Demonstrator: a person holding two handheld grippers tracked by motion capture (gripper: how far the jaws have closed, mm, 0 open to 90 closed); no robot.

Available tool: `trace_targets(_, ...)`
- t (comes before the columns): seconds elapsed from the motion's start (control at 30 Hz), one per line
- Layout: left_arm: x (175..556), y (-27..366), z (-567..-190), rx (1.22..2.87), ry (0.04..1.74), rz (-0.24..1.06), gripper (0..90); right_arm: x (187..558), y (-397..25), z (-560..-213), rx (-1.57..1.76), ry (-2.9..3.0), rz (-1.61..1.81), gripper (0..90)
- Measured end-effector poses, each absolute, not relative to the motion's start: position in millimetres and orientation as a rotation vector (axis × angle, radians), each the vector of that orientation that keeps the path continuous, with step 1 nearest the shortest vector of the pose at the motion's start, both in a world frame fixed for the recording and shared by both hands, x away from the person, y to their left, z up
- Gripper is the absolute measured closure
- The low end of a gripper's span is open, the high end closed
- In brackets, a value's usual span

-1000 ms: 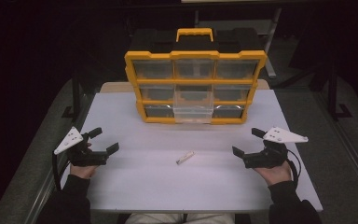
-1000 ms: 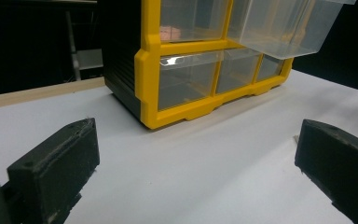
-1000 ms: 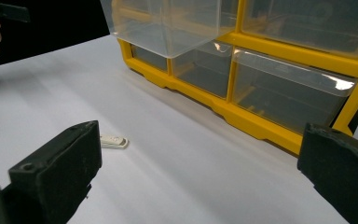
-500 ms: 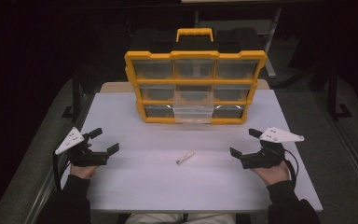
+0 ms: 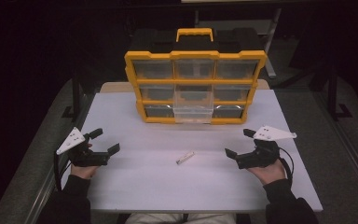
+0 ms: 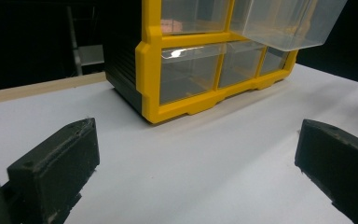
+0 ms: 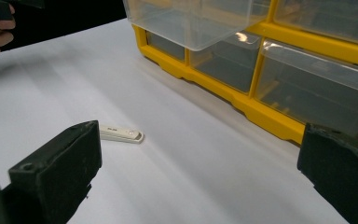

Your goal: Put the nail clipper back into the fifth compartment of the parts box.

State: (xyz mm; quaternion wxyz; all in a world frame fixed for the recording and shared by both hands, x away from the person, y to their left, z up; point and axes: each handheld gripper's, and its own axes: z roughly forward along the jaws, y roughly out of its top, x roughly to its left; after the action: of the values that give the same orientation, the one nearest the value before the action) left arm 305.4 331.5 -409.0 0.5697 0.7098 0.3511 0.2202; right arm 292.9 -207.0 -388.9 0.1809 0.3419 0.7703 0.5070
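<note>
Left hand-held gripper (image 5: 101, 142) sits low over the white bench (image 5: 135, 186), jaws spread wide with nothing between them. In the middle there's a small white stick (image 5: 185, 157) lying flat on the bench, well in front of the yellow organizer (image 5: 196, 86), which has 1 clear drawer (image 5: 193, 112) pulled out. Right hand-held gripper (image 5: 239, 143) is jaws spread too, empty, stick off to its left.
</note>
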Motion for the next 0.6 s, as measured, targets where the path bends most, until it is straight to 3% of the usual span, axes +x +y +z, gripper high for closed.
trace_targets(0.6, 304.9, 330.3, -409.5, 1.679, 0.826, 0.527, 0.0, 304.1, -171.2, -383.3, 0.881, 2.292, 1.382, 0.0)
